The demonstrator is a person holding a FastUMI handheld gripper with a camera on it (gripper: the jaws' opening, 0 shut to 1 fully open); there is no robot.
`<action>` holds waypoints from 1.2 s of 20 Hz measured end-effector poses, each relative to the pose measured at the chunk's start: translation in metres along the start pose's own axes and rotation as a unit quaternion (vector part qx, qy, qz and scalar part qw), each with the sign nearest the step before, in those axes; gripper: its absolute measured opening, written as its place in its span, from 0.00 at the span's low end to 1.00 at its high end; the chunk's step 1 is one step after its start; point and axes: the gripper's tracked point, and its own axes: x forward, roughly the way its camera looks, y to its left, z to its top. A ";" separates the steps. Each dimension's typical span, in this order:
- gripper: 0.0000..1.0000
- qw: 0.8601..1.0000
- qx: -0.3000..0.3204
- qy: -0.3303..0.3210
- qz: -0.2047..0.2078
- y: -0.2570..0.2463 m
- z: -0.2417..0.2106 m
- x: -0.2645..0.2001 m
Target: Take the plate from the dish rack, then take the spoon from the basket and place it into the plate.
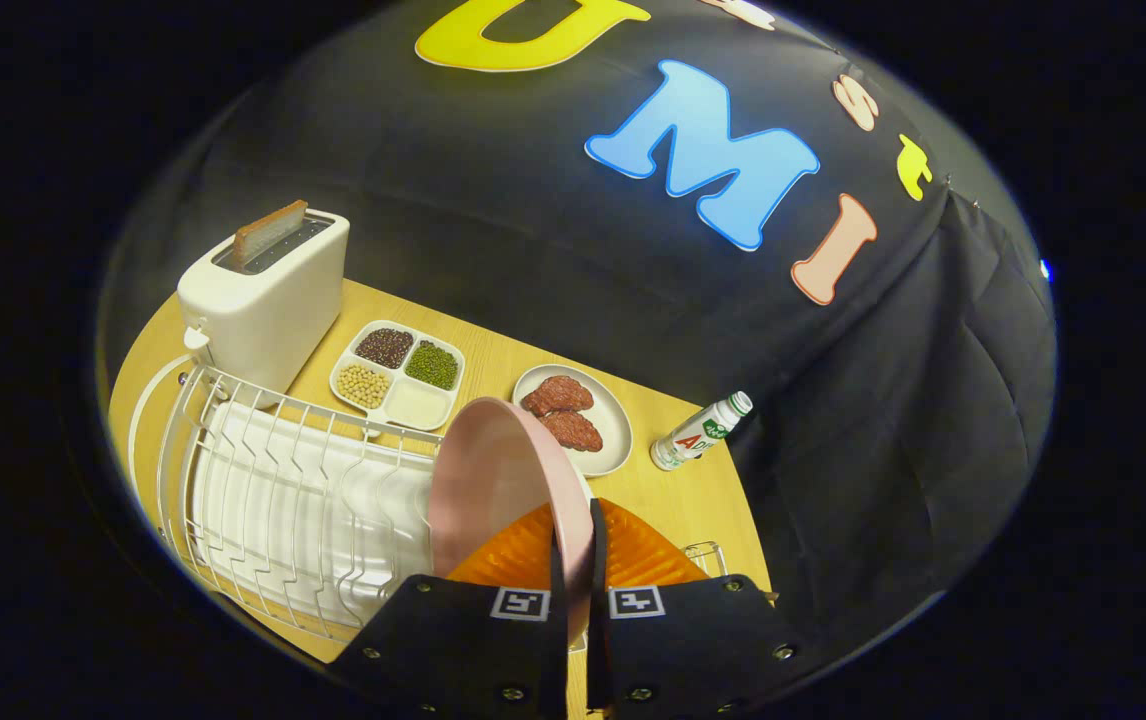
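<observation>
**Plate pinched by its rim, clear of the rack**

While the gripper (573, 560) holds the pink plate (493, 480) on edge at lower centre of the frame, its two fingers are nearly closed, pressing on either side of the rim. That edge-on hold matches how a plate stands in a rack's slots. The white wire dish rack (283, 490) lies at lower left with its slots bare, so the first step looks mostly done; the plate has yet to be set flat on the worktop (673, 490). An orange ribbed thing (633, 555) just behind the fingers may be the basket; I cannot make out a spoon. Toaster (263, 290), divided bean tray (398, 375), meat dish (578, 415) and bottle (701, 432) line the back, leaving bare wood nearer.
</observation>
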 end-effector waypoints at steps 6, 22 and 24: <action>0.07 0.999 0.042 -0.005 -0.001 -0.040 0.001 -0.003; 0.07 0.980 0.169 -0.047 0.096 -0.170 -0.054 -0.049; 0.07 0.976 0.176 -0.046 0.116 -0.181 -0.067 -0.054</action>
